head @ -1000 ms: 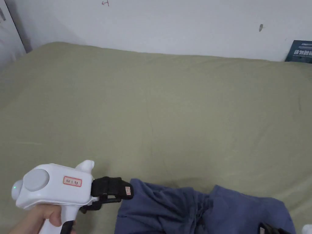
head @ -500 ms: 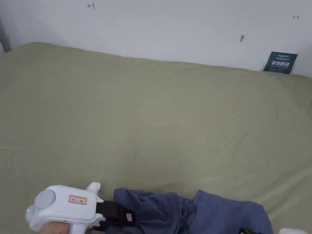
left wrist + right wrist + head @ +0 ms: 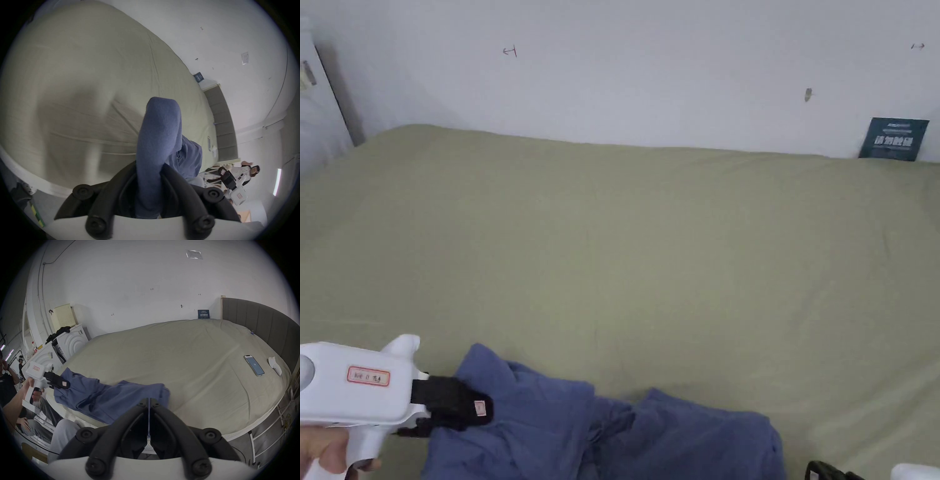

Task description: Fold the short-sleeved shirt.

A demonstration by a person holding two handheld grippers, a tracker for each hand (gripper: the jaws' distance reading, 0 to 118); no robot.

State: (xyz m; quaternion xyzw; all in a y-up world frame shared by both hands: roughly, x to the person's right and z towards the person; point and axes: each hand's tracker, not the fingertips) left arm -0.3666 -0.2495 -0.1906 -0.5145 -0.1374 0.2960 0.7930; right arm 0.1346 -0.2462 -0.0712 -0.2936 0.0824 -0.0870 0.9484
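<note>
The short-sleeved shirt point(image 3: 600, 431) is a soft, matte blue knit, bunched into rounded folds and creases, and it lies across the near edge of the bed point(image 3: 650, 250) at about 6 o'clock in the head view, with part of it hanging over the mattress edge in the right gripper view. The bed's cover is a smooth, dull olive-green sheet with a few long, shallow wrinkles; behind it stands a plain white wall point(image 3: 675, 69), and a padded grey headboard point(image 3: 266, 331) with vertical seams closes the bed's 3 o'clock side in the right gripper view. The left gripper point(image 3: 464, 409), a glossy white plastic pistol-shaped body with black jaws, comes in level from 8 o'clock, held in a hand point(image 3: 325, 447) wrapped round its grip; its jaws are clamped on a thick roll of the shirt's cloth, which stands up between them like a rounded column in the left gripper view. The right gripper point(image 3: 149, 404) sits at 5 o'clock in the head view, pointing across the bed; its black jaws are drawn together on a thin edge of the shirt's other end. A flat, glossy phone point(image 3: 254, 365) lies face up on the sheet near the headboard, just beside a small white lumpy object point(image 3: 275, 365). White washing machines point(image 3: 71, 341) with ribbed round fronts stand past the bed at 9 o'clock.
</note>
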